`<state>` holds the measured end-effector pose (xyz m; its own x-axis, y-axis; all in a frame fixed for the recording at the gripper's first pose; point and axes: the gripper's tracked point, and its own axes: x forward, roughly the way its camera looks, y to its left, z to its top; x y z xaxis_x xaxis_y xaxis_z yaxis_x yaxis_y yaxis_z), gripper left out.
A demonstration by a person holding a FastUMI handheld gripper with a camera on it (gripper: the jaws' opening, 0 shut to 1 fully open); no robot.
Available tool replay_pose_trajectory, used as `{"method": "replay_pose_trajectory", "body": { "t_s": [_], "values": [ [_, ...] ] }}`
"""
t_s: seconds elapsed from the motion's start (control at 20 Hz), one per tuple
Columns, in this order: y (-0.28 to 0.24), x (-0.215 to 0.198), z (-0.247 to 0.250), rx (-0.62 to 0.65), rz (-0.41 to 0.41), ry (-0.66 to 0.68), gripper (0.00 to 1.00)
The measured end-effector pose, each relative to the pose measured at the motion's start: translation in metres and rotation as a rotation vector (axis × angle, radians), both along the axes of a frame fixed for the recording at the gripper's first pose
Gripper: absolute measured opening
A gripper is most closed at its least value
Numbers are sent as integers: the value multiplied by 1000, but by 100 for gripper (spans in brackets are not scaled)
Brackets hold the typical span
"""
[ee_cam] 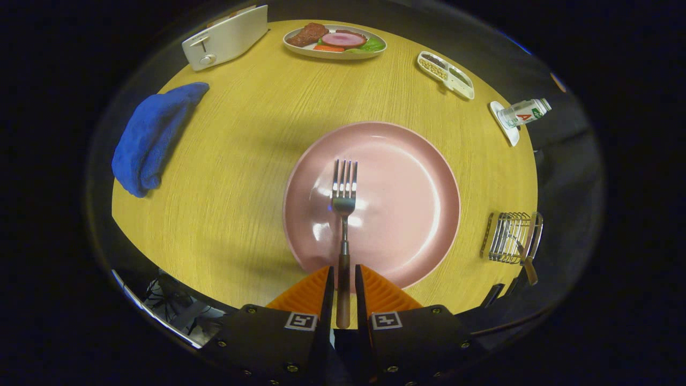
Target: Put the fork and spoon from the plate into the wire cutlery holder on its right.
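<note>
Claw (pixel 343 279) clamping fork (pixel 343 214) handle over plate (pixel 407 177), holder (pixel 512 237) at table edge

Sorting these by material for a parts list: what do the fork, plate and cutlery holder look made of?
Fork, clamped between the gripper fingers: shiny metal head, brownish handle, maybe wood or plastic. Plate: glossy pink, probably glazed ceramic, going by its highlights. Wire cutlery holder: bright metal wire.

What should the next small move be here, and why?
Probably lift the fork and carry it right toward the wire cutlery holder. The gripper looks shut on its handle, tines out over the pink plate, and no spoon lies on the plate; one handle already sticks out of the holder.
</note>
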<state>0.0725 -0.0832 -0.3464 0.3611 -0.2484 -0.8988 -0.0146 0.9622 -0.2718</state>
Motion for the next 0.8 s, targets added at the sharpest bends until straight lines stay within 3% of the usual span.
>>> {"method": "replay_pose_trajectory", "body": {
  "t_s": [0.8],
  "values": [
    [-7, 11, -16, 31, -17, 49, 23]
  ]
}}
